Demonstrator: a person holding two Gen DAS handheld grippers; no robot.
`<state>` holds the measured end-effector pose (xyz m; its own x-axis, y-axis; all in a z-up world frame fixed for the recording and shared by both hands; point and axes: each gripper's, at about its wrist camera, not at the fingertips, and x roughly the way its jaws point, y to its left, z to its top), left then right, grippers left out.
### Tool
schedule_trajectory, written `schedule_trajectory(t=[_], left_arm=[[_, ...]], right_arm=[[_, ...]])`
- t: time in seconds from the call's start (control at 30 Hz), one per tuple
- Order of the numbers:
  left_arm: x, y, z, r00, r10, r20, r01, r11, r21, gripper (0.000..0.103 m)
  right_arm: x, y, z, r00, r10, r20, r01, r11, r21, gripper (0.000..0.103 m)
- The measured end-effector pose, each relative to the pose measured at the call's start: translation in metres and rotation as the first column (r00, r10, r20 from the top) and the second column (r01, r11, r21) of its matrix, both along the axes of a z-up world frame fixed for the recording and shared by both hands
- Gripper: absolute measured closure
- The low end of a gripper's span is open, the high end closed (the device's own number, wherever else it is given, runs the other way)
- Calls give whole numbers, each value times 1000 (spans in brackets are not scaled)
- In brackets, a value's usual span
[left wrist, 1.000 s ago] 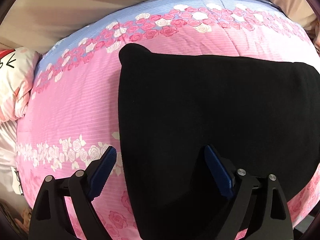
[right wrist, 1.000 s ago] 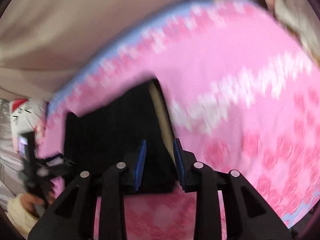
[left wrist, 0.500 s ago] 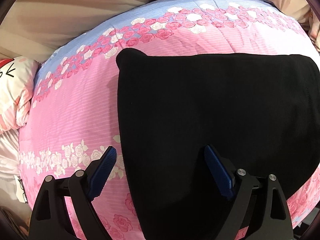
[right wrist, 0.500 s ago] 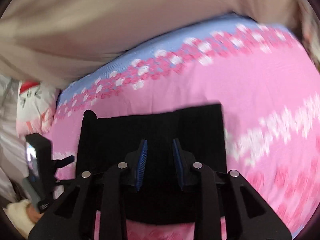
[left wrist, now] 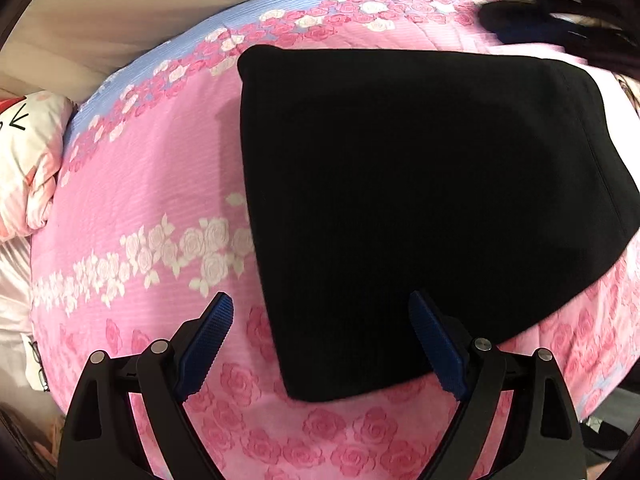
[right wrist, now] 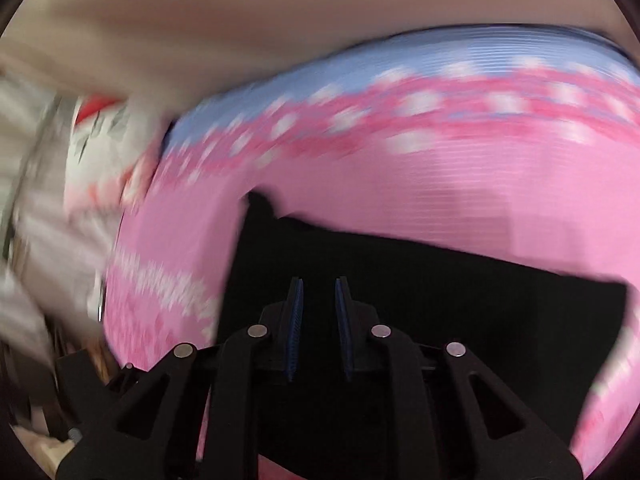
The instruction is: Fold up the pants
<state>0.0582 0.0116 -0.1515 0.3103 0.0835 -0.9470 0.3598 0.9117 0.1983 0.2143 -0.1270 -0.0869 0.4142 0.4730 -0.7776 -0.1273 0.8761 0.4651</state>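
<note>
Both grippers hover above the black pants [left wrist: 420,200] folded flat on the pink floral quilt [left wrist: 160,184], the left gripper [left wrist: 320,344] spread wide, the right gripper [right wrist: 319,320] narrowed, seemingly empty; soft, limp and light, the pants probably want pinching at their quilt-side corners.

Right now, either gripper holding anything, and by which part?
Left gripper is open, holding nothing. Right gripper, nearly shut over the folded black fabric pants: grip cannot be told.

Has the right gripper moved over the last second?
Yes. The right gripper has swung left: the black pants now spread to its right and the cartoon pillow looms larger.
</note>
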Motion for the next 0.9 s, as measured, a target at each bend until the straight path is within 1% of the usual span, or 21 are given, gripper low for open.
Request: schedule_trajectory(t=[0.03, 0.1, 0.17, 0.2, 0.23, 0.27, 0.33, 0.37, 0.43, 0.5, 0.53, 0.57, 0.6, 0.63, 0.67, 0.73, 0.77, 0.8, 0.83, 0.87, 0.9], left_arm=[[-2, 2, 1, 1000, 0, 1, 0, 1000, 0, 16], [-6, 7, 0, 1000, 5, -5, -5, 1000, -3, 16], [-9, 11, -4, 1000, 11, -14, -11, 1000, -8, 16], [-10, 13, -6, 1000, 13, -19, -13, 1000, -8, 16], [-12, 14, -7, 1000, 13, -22, -13, 1000, -11, 16], [-12, 16, -8, 1000, 12, -22, -12, 1000, -14, 16], [-14, 17, -9, 1000, 12, -19, -12, 1000, -22, 16], [-15, 17, -9, 1000, 12, -17, -12, 1000, -25, 16], [-15, 19, -12, 1000, 15, -18, -16, 999, -34, 16], [-14, 22, -16, 999, 23, -29, -24, 999, -45, 15], [-13, 23, -18, 999, 27, -35, -29, 998, -51, 15], [-11, 24, -20, 999, 31, -40, -33, 998, -55, 15], [-10, 25, -20, 998, 34, -44, -36, 998, -56, 15], [-8, 25, -20, 998, 36, -48, -38, 998, -56, 15], [-7, 25, -19, 998, 35, -52, -38, 998, -55, 14], [-2, 31, -11, 998, 43, -43, -46, 996, -72, 14], [0, 35, -6, 998, 53, -32, -55, 995, -82, 14], [1, 40, -2, 998, 64, -24, -66, 994, -90, 14], [4, 44, 0, 997, 75, -27, -77, 992, -97, 14], [5, 47, -1, 996, 81, -39, -85, 991, -103, 14], [7, 49, -6, 994, 89, -65, -95, 989, -110, 14]], right_arm=[[2, 15, 1, 999, 33, 4, -33, 999, -29, 86], [16, 56, 3, 994, 110, 11, -107, 983, -146, 86], [38, 77, 5, 992, 116, 49, -100, 961, -257, 85], [50, 81, 5, 992, 115, 51, -97, 958, -268, 81], [54, 82, 2, 993, 115, 41, -100, 960, -263, 62], [65, 85, -6, 992, 124, -9, -123, 962, -244, 54], [74, 90, -15, 982, 179, -59, -188, 961, -201, 70], [78, 95, -13, 981, 188, -51, -195, 955, -225, 76], [83, 109, -7, 975, 222, -4, -213, 931, -297, 80], [94, 119, -9, 972, 233, 33, -208, 917, -340, 80], [102, 126, -24, 971, 237, 2, -217, 891, -398, 80], [109, 128, -34, 971, 238, -34, -230, 877, -421, 80], [109, 125, -32, 975, 221, -20, -211, 891, -403, 80], [104, 119, -21, 981, 192, 18, -172, 913, -369, 80], [89, 105, 4, 984, 145, 107, -107, 948, -301, 80], [56, 84, 35, 975, 109, 193, -63, 970, -233, 80], [36, 71, 43, 976, 109, 188, -74, 981, -182, 80], [21, 61, 42, 980, 132, 151, -114, 986, -121, 80], [9, 54, 29, 984, 163, 76, -157, 985, -75, 80], [6, 54, 19, 983, 178, 33, -175, 981, -78, 80], [8, 54, -2, 980, 197, -15, -197, 972, -128, 80]])
